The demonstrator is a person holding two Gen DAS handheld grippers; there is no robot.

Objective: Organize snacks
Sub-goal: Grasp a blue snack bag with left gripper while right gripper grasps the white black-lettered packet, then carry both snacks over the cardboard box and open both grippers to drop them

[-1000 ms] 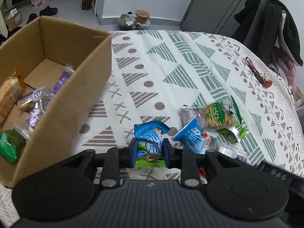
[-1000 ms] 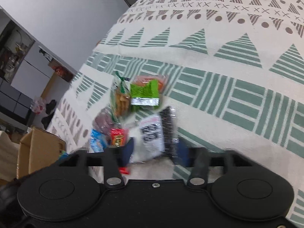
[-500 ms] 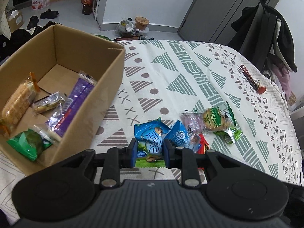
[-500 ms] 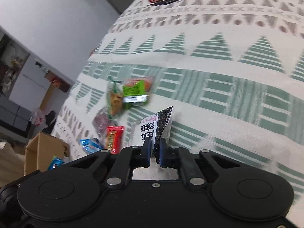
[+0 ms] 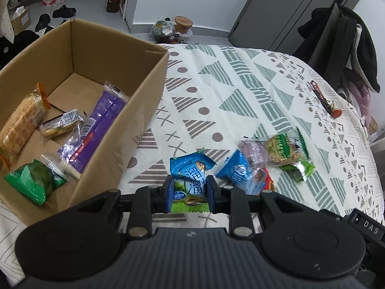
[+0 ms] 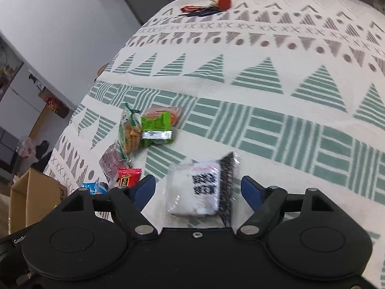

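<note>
The left claw (image 5: 189, 191) pinches a blue-green snack packet (image 5: 190, 175); the right claw (image 6: 198, 188) gapes wide around a black-and-white packet (image 6: 204, 187).

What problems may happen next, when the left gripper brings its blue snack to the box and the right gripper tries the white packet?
1. The left gripper pinches only the lower end of the blue snack packet, so it may slip before it reaches the cardboard box.
2. The right gripper is open around the white packet, which looks glossy; closing may push it away instead of gripping it.
</note>
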